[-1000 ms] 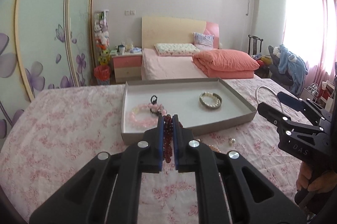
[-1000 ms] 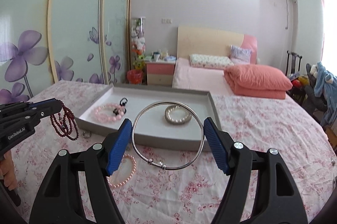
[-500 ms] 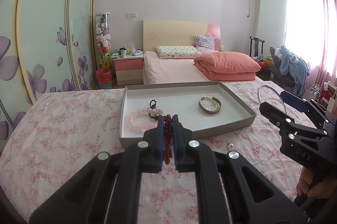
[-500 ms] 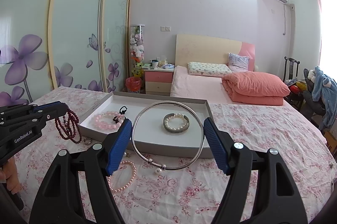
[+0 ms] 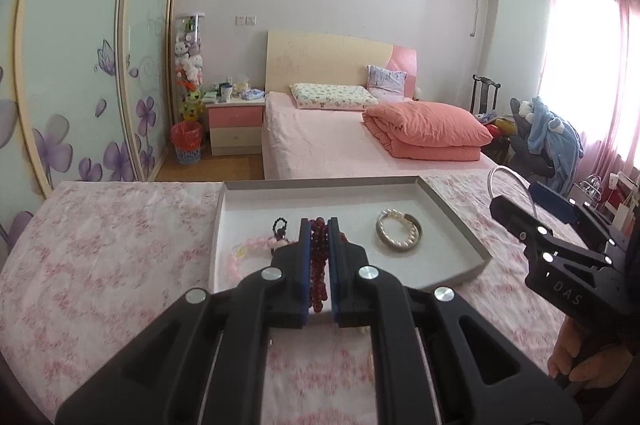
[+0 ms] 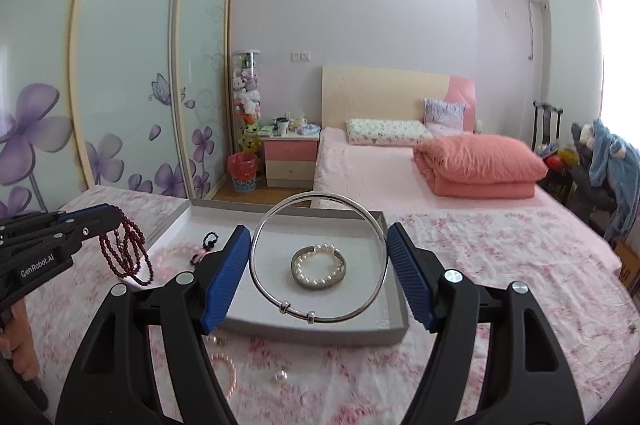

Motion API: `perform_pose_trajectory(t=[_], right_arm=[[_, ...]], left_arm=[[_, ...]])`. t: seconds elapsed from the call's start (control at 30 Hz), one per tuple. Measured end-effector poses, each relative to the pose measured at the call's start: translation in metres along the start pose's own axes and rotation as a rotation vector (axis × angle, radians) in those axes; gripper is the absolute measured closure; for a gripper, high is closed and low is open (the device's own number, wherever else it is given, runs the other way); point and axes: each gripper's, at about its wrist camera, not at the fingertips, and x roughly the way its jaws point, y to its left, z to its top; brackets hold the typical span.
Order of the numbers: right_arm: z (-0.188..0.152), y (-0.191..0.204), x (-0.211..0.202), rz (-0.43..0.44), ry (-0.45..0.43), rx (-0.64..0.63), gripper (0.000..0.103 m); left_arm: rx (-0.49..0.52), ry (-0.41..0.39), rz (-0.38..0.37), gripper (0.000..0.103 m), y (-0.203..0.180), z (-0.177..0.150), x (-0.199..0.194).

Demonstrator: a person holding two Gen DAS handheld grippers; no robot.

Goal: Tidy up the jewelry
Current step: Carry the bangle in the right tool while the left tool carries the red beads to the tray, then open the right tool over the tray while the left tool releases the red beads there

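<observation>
Both grippers nearer the grey tray (image 6: 320,332) now; smooth bangle (image 6: 320,257), seemingly silver.

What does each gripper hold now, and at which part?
The left gripper pinches the dark red bead strand at its top loops. The right gripper clamps the silver bangle across its outer sides.

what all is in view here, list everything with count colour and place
tray: 1, grey, on floral cloth
pearl bracelet: 1, white, in tray
pink bead bracelet: 1, in tray, left
black bead ring: 1, in tray
pink pearl strand: 1, on cloth before tray
loose pearl: 1, white, on cloth
dark red bead strand: 1, pinched in left tongs
silver bangle: 1, clamped between right tongs
bed: 1, pink, behind
</observation>
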Motion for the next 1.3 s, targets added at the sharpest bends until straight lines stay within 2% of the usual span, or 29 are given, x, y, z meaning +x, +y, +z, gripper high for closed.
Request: perform_pose_trajectory(t=[0.2, 0.5, 0.7, 0.93, 0.97, 1.07, 1.3], right_arm=[[0.002, -0.006, 0.046, -0.014, 0.069, 0.022, 0.033], [-0.007, -0.004, 0.11, 0.007, 0.232, 0.047, 0.033], [-0.013, -0.002, 0.13, 0.008, 0.306, 0.044, 0.033], [-0.015, -0.003, 0.134, 0.014, 0.327, 0.052, 0.03], [-0.016, -0.004, 0.131, 0.013, 0.324, 0.051, 0.027], [-0.017, -0.01, 0.12, 0.019, 0.314, 0.061, 0.027], [-0.022, -0.018, 0.085, 0.04, 0.288, 0.061, 0.028]], left_arm=[[-0.037, 0.044, 0.019, 0.094, 0.014, 0.014, 0.044], [-0.033, 0.121, 0.024, 0.094, 0.017, 0.016, 0.097], [-0.029, 0.171, 0.013, 0.094, 0.017, 0.01, 0.125], [-0.054, 0.197, 0.006, 0.093, 0.02, 0.006, 0.136], [-0.059, 0.192, 0.007, 0.09, 0.022, 0.006, 0.135], [-0.078, 0.178, 0.01, 0.082, 0.029, 0.008, 0.128], [-0.106, 0.154, 0.038, 0.074, 0.048, 0.001, 0.097]])
